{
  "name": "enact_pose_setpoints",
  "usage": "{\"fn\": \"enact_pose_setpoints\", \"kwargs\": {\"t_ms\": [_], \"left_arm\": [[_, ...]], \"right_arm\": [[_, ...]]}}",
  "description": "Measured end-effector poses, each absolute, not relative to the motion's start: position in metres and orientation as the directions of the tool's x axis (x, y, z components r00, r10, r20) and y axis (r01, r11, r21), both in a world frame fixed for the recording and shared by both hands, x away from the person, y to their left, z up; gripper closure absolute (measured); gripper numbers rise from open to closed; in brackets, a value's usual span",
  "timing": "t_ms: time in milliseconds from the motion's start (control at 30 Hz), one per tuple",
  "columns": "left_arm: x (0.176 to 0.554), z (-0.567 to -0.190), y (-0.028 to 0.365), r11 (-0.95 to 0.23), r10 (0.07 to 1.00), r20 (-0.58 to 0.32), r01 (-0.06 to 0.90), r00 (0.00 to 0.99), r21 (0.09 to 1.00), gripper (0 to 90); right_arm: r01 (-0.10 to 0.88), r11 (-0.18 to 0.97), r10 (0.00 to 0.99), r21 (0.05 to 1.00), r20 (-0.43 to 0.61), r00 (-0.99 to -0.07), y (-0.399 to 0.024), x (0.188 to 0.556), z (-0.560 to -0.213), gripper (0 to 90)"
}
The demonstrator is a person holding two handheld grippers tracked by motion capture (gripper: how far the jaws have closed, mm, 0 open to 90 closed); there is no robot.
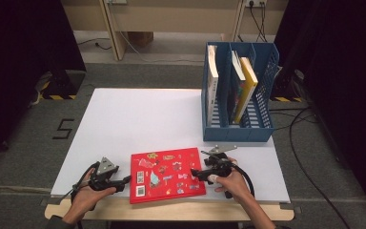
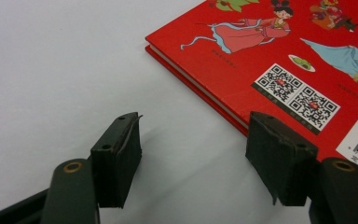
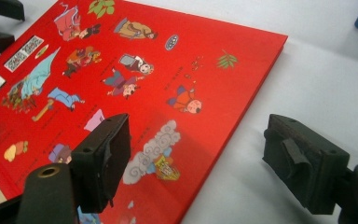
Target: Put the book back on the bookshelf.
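A red picture book [image 1: 166, 174] lies flat near the front edge of the white table [image 1: 138, 119], with cartoon figures, QR codes and a barcode on its cover. My left gripper [image 1: 124, 182] rests at the book's left edge. In the left gripper view its jaws [image 2: 193, 163] stand apart, one over bare table and the other against the book's [image 2: 279, 46] edge, with nothing pinched. My right gripper [image 1: 195, 172] is at the book's right side. In the right gripper view it [image 3: 200, 163] stands open astride the book's [image 3: 135, 70] edge, one jaw above the cover and one over the table.
A blue file rack [image 1: 238, 129] stands at the table's back right, holding a white book [image 1: 212, 76] and a yellow-covered book [image 1: 247, 86] upright. Cables run over the floor at the right. A wooden strip borders the table in front of the book.
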State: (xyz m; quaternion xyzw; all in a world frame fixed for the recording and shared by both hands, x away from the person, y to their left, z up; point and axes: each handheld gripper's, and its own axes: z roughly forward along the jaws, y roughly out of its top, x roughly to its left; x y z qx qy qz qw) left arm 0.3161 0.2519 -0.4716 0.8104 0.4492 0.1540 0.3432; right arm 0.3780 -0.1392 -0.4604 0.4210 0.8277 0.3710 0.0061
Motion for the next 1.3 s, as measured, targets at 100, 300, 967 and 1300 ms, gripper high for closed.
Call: {"fn": "enact_pose_setpoints", "kwargs": {"t_ms": [100, 300, 967, 1300], "left_arm": [[0.317, -0.473, 0.252, -0.346, 0.833, -0.081, 0.63, 0.547, 0.695, 32.8], [0.313, -0.472, 0.245, -0.368, 0.809, -0.092, 0.622, 0.58, 0.691, 28.8], [0.314, -0.473, 0.243, -0.37, 0.808, -0.095, 0.626, 0.582, 0.686, 23.3], [0.314, -0.473, 0.243, -0.373, 0.81, -0.089, 0.626, 0.579, 0.685, 22.6]], "right_arm": [[0.702, 0.362, 0.705, 0.613, 0.312, -0.636, -0.141, 0.38, -0.463, 24.4], [0.706, 0.337, 0.709, 0.623, 0.325, -0.626, -0.139, 0.381, -0.465, 23.9], [0.822, 0.081, 0.748, 0.563, 0.511, -0.424, -0.148, 0.38, -0.467, 37.6], [0.822, 0.043, 0.722, 0.568, 0.551, -0.418, -0.154, 0.381, -0.454, 42.1]]}}
